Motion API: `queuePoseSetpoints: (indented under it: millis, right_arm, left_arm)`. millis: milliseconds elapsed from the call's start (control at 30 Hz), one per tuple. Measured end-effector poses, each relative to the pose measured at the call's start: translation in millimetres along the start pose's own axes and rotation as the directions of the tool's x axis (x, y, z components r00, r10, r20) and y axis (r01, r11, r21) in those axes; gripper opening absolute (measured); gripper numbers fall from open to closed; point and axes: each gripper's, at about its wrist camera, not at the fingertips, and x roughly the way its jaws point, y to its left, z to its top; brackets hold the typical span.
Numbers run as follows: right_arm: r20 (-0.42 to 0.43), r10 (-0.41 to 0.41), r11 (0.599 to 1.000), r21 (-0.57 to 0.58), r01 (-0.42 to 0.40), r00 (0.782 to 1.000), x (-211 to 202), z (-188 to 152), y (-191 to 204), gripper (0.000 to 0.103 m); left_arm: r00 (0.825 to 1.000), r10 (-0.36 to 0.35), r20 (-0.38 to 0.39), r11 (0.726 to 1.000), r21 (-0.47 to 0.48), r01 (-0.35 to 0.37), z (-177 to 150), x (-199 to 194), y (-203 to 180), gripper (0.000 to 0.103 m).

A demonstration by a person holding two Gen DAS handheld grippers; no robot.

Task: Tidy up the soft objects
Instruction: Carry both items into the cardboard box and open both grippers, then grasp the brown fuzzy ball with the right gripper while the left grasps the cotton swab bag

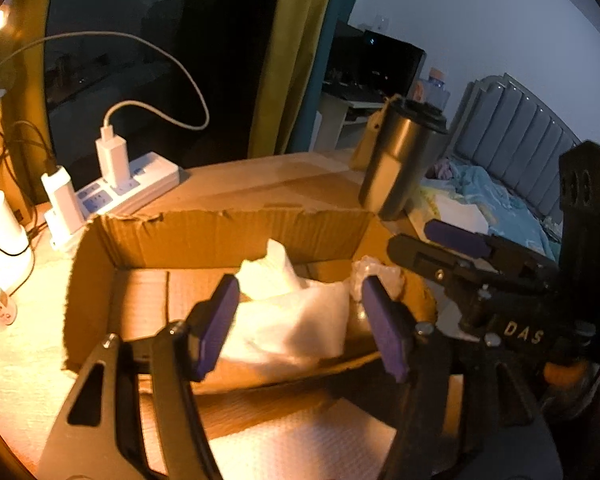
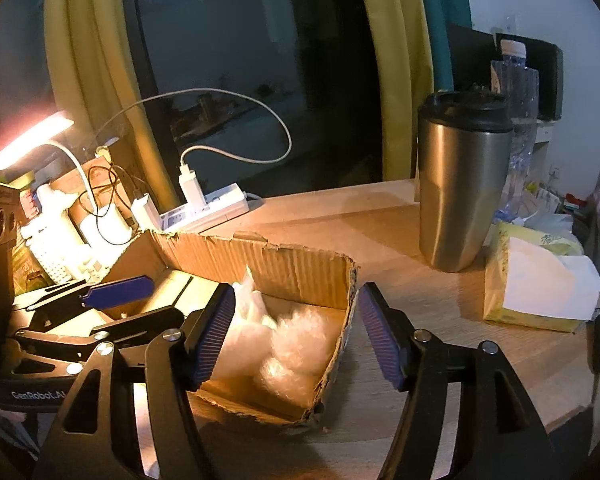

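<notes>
Right wrist view shows crumpled white soft packing (image 2: 288,344) lying in the torn cardboard box (image 2: 300,272) near the tabletop's front edge, a steel tumbler (image 2: 456,192) standing beyond, both the left gripper (image 1: 300,320) and right gripper (image 2: 296,336) spread apart and gripping nothing.

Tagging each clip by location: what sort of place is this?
Most likely a bedroom at night: a wooden desk by a dark window with yellow curtains, and a bed with a padded grey headboard beyond it.

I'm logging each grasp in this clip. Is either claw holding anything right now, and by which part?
Nothing is held. The left claw and the right claw are both open over the cardboard box, and the soft white pieces lie loose inside it.
</notes>
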Motion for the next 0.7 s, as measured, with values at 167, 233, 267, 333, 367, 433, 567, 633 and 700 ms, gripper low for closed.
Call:
queuePoseSetpoints:
  millis: [167, 233, 267, 333, 367, 433, 567, 633, 700]
  right_arm:
    - [0.016, -0.023, 1.000, 0.002, 0.023, 1.000, -14, 1, 4, 0.068]
    - [0.017, -0.031, 1.000, -0.002, 0.031, 0.999, -20, -1, 7, 0.068]
    - [0.017, -0.034, 0.999, -0.004, 0.034, 0.999, -22, -1, 9, 0.068]
    - [0.019, -0.038, 0.999, -0.009, 0.038, 0.999, -28, -4, 12, 0.068]
    - [0.019, -0.039, 0.999, -0.012, 0.039, 0.999, -31, -5, 16, 0.068]
    - [0.021, -0.042, 0.999, -0.019, 0.043, 0.999, -37, -7, 22, 0.068]
    - [0.024, -0.047, 0.998, -0.029, 0.048, 0.999, -47, -11, 33, 0.068]
    - [0.023, -0.052, 0.998, -0.035, 0.053, 0.998, -51, -13, 40, 0.068]
    - [0.022, -0.057, 0.998, -0.040, 0.057, 0.998, -56, -16, 46, 0.068]
  left_arm:
    - [0.999, 0.009, 0.033, 1.000, -0.012, -0.009, -1, -21, 7, 0.065]
    - [0.999, 0.012, 0.043, 1.000, -0.014, -0.011, -3, -29, 10, 0.065]
    - [0.999, 0.012, 0.046, 1.000, -0.015, -0.012, -4, -32, 10, 0.065]
    - [0.998, 0.011, 0.056, 1.000, -0.017, -0.010, -5, -39, 11, 0.065]
    - [0.998, 0.010, 0.061, 1.000, -0.016, -0.009, -7, -43, 12, 0.065]
    - [0.997, 0.008, 0.071, 1.000, -0.014, -0.007, -9, -52, 12, 0.065]
    - [0.996, 0.007, 0.084, 1.000, -0.015, -0.006, -15, -65, 15, 0.065]
    - [0.996, 0.008, 0.088, 1.000, -0.018, -0.006, -19, -72, 18, 0.065]
    - [0.996, 0.007, 0.092, 1.000, -0.023, -0.005, -23, -78, 22, 0.065]
